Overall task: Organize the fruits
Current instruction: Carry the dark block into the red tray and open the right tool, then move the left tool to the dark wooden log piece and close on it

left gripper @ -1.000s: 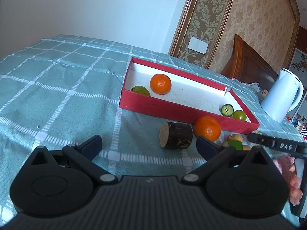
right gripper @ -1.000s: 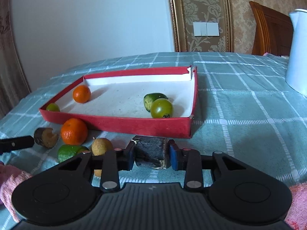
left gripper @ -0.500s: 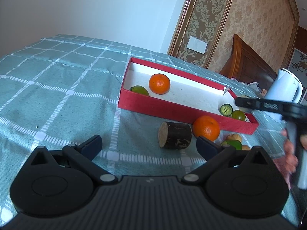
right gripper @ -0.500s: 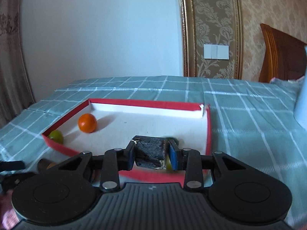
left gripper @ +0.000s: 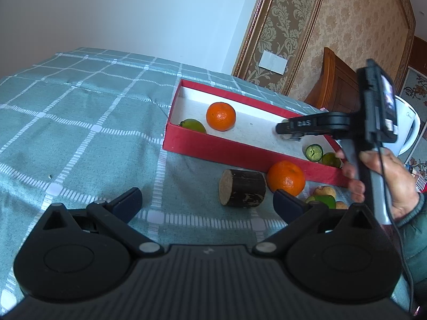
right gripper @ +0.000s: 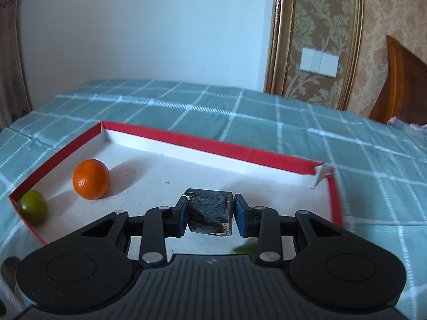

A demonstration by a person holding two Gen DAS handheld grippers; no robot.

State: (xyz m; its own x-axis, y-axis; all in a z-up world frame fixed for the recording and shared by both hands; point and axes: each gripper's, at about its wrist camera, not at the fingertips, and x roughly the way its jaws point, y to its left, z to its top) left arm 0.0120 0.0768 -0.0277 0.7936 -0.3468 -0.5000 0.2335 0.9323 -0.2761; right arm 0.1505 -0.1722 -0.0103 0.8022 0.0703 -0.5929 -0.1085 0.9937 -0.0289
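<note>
A dark, rough-skinned chunk (right gripper: 209, 212) with a flat cut face sits clamped between the right gripper's (right gripper: 209, 213) blue fingers (right gripper: 241, 214), held above the white floor of the red box (right gripper: 202, 144). Inside the box lie an orange (right gripper: 91, 175) and a green fruit (right gripper: 33, 206) near the left wall. The box rests on a desk (left gripper: 80, 122) under a teal checked cloth; behind are a white wall and patterned wallpaper. The left gripper (left gripper: 206, 201) hangs low over the cloth, fingers spread and empty, facing a dark log (left gripper: 242, 188) and a second orange (left gripper: 286, 178) outside the box. A hand (left gripper: 392, 178) grips the right gripper's handle.
</note>
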